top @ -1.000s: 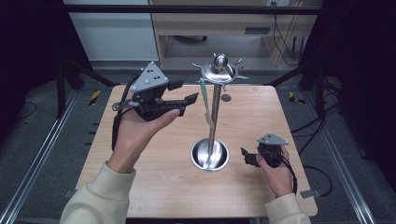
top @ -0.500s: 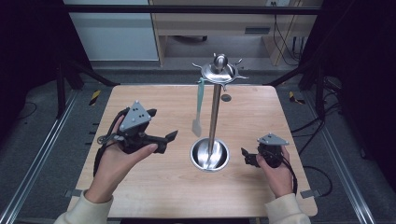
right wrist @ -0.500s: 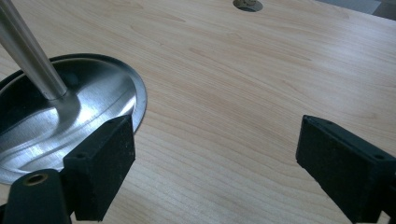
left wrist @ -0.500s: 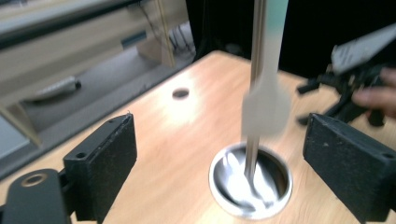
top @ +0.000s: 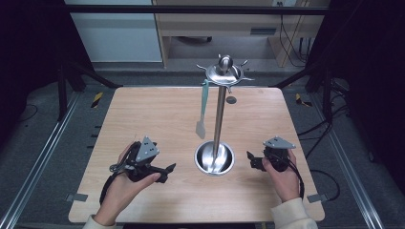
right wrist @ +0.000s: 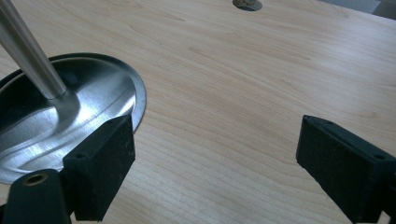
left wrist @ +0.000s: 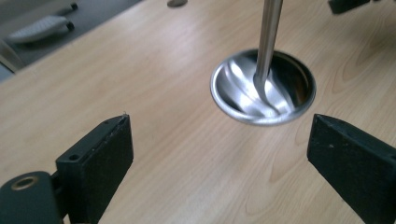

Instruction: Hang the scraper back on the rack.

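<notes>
Nearest the person, the left gripper (top: 165, 170) sits low over the pale wooden table (top: 143, 114), its black jaws spread wide with nothing between them; they have just been opening. In the left gripper view the jaws frame bare wood, and the round polished steel base dish (left wrist: 263, 87) of the utensil stand lies just ahead and a touch to the right. On the other side, the right gripper (top: 250, 159) rests just beside that same dish, jaws equally wide and empty, pointing in at it. Move up the slim steel pole (top: 219, 114) and here's the thing in play: a pale green, flat-bladed spatula (top: 202, 110) hanging from a hook on the stand's crown (top: 224, 72), long axis straight up and down, blade at the bottom, clear of the table. It hangs on the pole's left side, so the left gripper looks the nearer one for any reach, up and forward from where it sits.
</notes>
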The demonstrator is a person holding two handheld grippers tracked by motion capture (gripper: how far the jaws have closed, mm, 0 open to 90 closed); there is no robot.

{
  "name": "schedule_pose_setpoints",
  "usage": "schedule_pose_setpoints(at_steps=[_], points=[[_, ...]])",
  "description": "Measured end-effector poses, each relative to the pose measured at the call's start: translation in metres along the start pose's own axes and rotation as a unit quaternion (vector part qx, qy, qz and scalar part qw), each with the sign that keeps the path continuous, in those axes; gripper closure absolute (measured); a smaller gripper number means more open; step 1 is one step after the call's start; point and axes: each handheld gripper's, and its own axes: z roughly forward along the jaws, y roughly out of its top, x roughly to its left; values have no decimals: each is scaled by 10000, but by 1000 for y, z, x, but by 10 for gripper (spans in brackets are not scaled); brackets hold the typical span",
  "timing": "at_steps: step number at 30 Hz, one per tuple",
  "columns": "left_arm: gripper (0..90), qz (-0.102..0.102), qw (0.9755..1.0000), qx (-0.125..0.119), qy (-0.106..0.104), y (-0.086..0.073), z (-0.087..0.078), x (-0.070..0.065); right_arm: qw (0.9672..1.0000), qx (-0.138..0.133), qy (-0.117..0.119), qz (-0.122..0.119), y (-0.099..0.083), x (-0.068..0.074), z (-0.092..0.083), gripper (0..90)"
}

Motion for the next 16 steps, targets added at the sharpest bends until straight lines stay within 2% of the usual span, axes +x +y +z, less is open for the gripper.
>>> schedule_pose_setpoints(at_steps=[2, 5, 7, 10, 12, 13, 16], points=[[67, -74, 9999, 103, 46, -12, 3, 3, 10000, -2, 0, -24, 0, 0, 0, 120], [65, -292, 9995, 109, 90, -28, 6, 9, 10000, 21, -8, -6, 0, 0, 0, 120], [63, -348, 9990, 183, 234, -39, 7, 15, 10000, 20, -7, -8, 0, 0, 0, 120], [63, -468, 9981, 255, 317, -53, 9, 24, 10000, 18, -8, -29, 0, 0, 0, 120], [62, -513, 9965, 393, 523, -65, 10, 29, 10000, 19, 9, 4, 0, 0, 0, 120], [62, -600, 9953, 438, 614, -73, 12, 31, 10000, 4, 7, -13, 0, 0, 0, 120], [63, -738, 9936, 500, 693, -88, 15, 34, 10000, -21, 21, 21, 0, 1, 0, 120]])
